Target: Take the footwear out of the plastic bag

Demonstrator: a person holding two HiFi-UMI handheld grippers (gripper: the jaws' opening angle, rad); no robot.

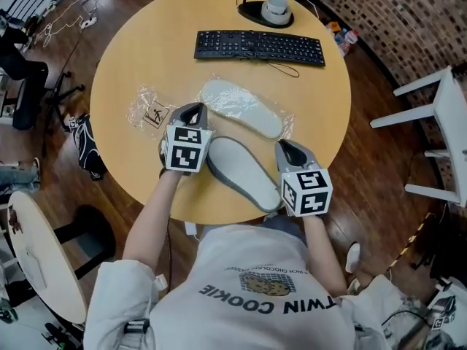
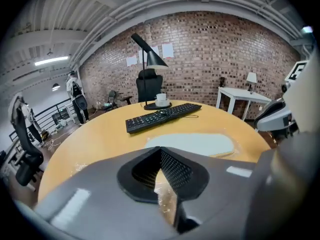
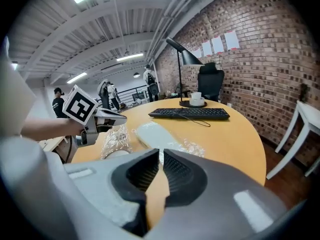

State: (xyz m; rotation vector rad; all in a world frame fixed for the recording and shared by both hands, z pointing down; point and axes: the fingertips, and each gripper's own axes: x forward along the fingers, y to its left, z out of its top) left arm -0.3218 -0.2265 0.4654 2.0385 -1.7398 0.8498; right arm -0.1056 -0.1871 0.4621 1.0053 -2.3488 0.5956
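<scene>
Two slippers lie on the round, tan wooden bench [image 1: 146, 57], both on the person's side of the long black keyboard [image 1: 259, 47]. The flat, pale slipper [image 1: 241, 108] lies just short of the keyboard, inside a crinkled clear plastic bag [image 1: 283, 127] whose film shows around its edges. The grey slipper [image 1: 244, 172] with a paler rim lies further from the keyboard, bare on the wood near the bench's edge and slanted in much the same direction as the bagged one. A separate patch of crumpled clear plastic [image 1: 149, 109] bearing a small label lies left of the pale slipper; whether it joins the bag cannot be told. The left tongs [image 1: 193, 110] are between that patch and the pale slipper, pointing towards the keyboard, clenched tip to tip with nothing plainly pinched. The right tongs [image 1: 287, 148] are beside the toe end of the grey slipper, further from the keyboard than the left pair. They are drawn in to a hairline slit and empty. Beyond the keyboard a black lamp base [image 1: 252, 12] carries a white cup [image 1: 276, 7].
</scene>
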